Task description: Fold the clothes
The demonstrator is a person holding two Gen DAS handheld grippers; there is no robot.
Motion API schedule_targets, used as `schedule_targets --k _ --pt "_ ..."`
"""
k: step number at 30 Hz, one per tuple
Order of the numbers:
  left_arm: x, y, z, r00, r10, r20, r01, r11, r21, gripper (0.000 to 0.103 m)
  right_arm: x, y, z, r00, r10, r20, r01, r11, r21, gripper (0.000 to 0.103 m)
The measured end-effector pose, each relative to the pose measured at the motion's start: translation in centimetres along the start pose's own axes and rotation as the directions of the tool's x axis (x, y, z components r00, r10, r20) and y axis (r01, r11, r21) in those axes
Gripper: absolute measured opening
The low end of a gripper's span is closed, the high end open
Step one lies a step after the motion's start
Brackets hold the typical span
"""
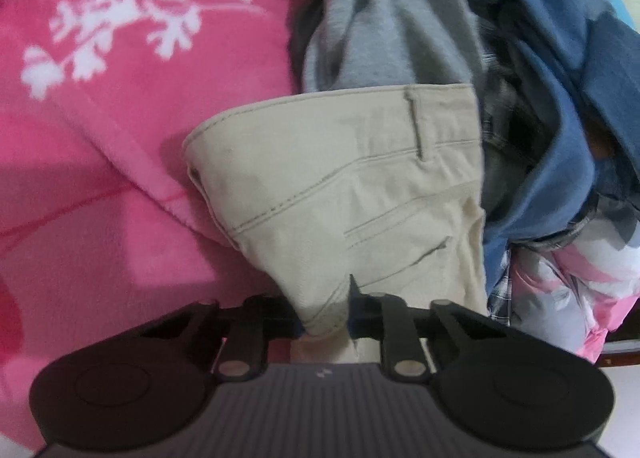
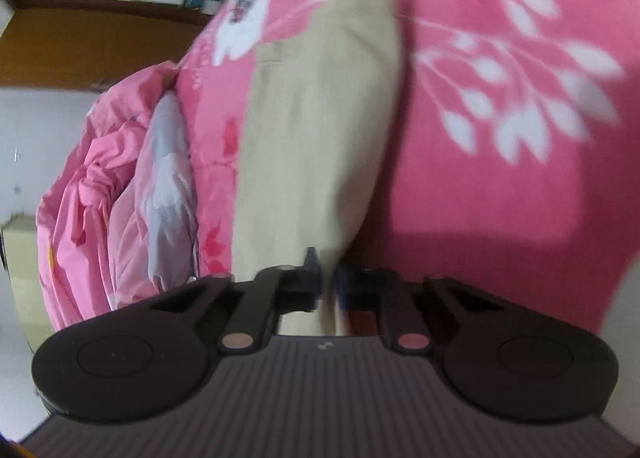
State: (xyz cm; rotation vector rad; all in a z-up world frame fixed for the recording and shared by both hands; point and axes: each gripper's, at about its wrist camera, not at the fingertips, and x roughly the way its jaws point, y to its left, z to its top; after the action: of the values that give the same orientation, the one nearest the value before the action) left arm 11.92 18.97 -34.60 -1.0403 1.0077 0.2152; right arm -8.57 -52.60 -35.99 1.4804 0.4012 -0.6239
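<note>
No legible txt, blanket point(image 2: 248, 2) print too blurred

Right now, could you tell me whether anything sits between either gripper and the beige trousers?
Nothing visible does: the left gripper and the right gripper are each shut directly on the beige trousers.

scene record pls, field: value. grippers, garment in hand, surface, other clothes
left gripper: shut on beige trousers, near the waistband end
right gripper: shut on the same beige trousers
trousers state: folded lengthwise, belt loop and seams showing
surface: pink blanket with white floral print
other clothes: grey garment and blue garment heaped behind the trousers, unfolded
image quality: right wrist view motion-blurred
</note>
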Motion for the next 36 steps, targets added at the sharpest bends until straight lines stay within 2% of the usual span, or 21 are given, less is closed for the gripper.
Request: schedule_targets --k 3,8,12,15,16,18,20,21,22,23,25,27,28,29,31,32,34,36 --pt "-1.8 -0.9 -0.3 1.000 0.002 0.013 -0.002 1.000 0.018 0.015 -1.2 1.6 0.0 0.999 -0.031 0.033 0.033 0.997 -0.077 0.004" --pt "-5.7 -1.6 -0.9 1.000 0.021 0.005 -0.022 0.997 0.072 0.014 -5.3 2.3 0.3 0.999 -0.027 0.047 0.032 0.995 -0.094 0.004" --pt "-9.4 1.3 -2.3 0.996 0.086 -0.026 -0.084 0.993 0.086 0.014 -8.9 2.0 0.5 0.998 -0.063 0.024 0.065 0.990 -0.122 0.004" --pt "-8.9 4.2 -3.0 0.988 0.142 -0.060 -0.137 0.988 0.075 0.015 -9.9 0.3 0.3 0.992 -0.126 -0.010 0.123 0.981 -0.152 0.004" --pt "-8.2 5.3 -3.1 0.984 0.160 -0.073 -0.155 0.985 0.074 0.017 -9.4 -0.6 0.4 0.987 -0.160 -0.029 0.154 0.974 -0.166 0.005" --pt "-6.8 6.7 -3.1 0.981 0.171 -0.089 -0.169 0.985 0.030 0.025 -8.1 -1.8 0.6 0.968 -0.248 -0.051 0.233 0.951 -0.204 0.014" --pt "-6.6 7.3 -3.2 0.982 0.162 -0.101 -0.161 0.987 0.018 0.028 -7.8 -2.9 1.4 0.964 -0.255 -0.077 0.243 0.960 -0.139 0.015" --pt "-6.7 7.1 -3.0 0.981 0.161 -0.113 -0.158 0.987 0.032 0.030 -8.4 -2.7 1.7 0.964 -0.257 -0.066 0.246 0.960 -0.134 0.019" --pt "-6.8 7.0 -2.9 0.979 0.159 -0.125 -0.155 0.987 0.046 0.035 -9.6 -1.8 1.9 0.959 -0.283 -0.030 0.274 0.948 -0.163 0.027" --pt "-7.1 6.9 -2.8 0.977 0.163 -0.136 -0.156 0.986 0.058 0.043 -10.8 -1.1 2.0 0.952 -0.305 0.007 0.301 0.935 -0.188 0.030" --pt "-7.9 6.6 -2.6 0.970 0.192 -0.146 -0.180 0.979 0.094 0.050 -13.7 0.7 1.7 0.942 -0.323 0.095 0.336 0.912 -0.237 0.033" --pt "-9.0 5.7 -2.5 0.958 0.255 -0.130 -0.232 0.958 0.169 0.054 -14.4 3.4 -0.1 0.946 -0.303 0.117 0.325 0.878 -0.351 0.032" --pt "-9.7 5.1 -2.6 0.950 0.290 -0.112 -0.262 0.940 0.219 0.054 -14.6 4.7 -1.1 0.949 -0.291 0.123 0.316 0.855 -0.411 0.031" --pt "-10.5 4.4 -2.6 0.943 0.321 -0.086 -0.289 0.920 0.265 0.054 -13.1 6.0 -4.0 0.965 -0.257 0.061 0.250 0.817 -0.519 0.030" --pt "-11.9 2.5 -2.5 0.934 0.356 -0.016 -0.327 0.874 0.361 0.054 -9.9 8.5 -9.8 0.976 -0.207 -0.074 0.096 0.706 -0.701 0.028" --pt "-12.3 1.3 -2.4 0.933 0.360 0.024 -0.336 0.845 0.416 0.054 -8.3 9.8 -12.7 0.971 -0.192 -0.145 0.010 0.636 -0.772 0.028" --pt "-12.6 -1.4 -2.5 0.935 0.340 0.103 -0.339 0.767 0.545 0.054 -5.2 12.4 -18.4 0.940 -0.184 -0.286 -0.172 0.470 -0.866 0.027" --pt "-11.8 -3.7 -2.4 0.947 0.298 0.122 -0.301 0.686 0.662 0.055 -2.0 14.9 -24.2 0.885 -0.205 -0.418 -0.355 0.283 -0.891 0.028"
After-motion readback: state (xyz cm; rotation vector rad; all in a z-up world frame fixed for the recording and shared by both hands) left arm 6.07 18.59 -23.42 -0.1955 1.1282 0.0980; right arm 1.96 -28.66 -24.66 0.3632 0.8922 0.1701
